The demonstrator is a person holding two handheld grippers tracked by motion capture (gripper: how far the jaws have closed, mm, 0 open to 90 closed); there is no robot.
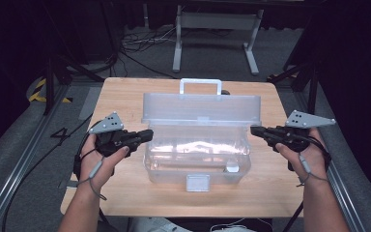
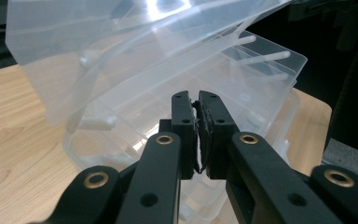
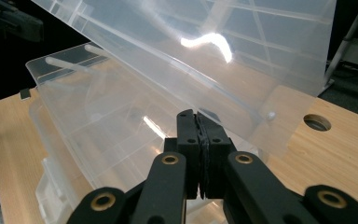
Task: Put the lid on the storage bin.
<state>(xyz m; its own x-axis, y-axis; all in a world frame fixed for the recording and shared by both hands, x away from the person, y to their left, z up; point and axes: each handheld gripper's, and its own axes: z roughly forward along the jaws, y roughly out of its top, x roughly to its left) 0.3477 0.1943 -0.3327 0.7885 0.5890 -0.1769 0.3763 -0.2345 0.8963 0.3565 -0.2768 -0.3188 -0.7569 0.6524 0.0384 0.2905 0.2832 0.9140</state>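
Both my left gripper (image 1: 147,135) and right gripper (image 1: 254,129) are closed empty beside the box (image 1: 198,162); a nudge could drop its raised lid (image 1: 201,109).

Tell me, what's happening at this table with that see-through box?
A person sits at a wooden table with a hand-held gripper in each hand, working on a clear plastic toolbox whose lid stands open. The left gripper is at the box's left end and the right gripper at its right end. Both have their jaws shut, with nothing visibly between them. Whether the tips touch the box is hard to tell.
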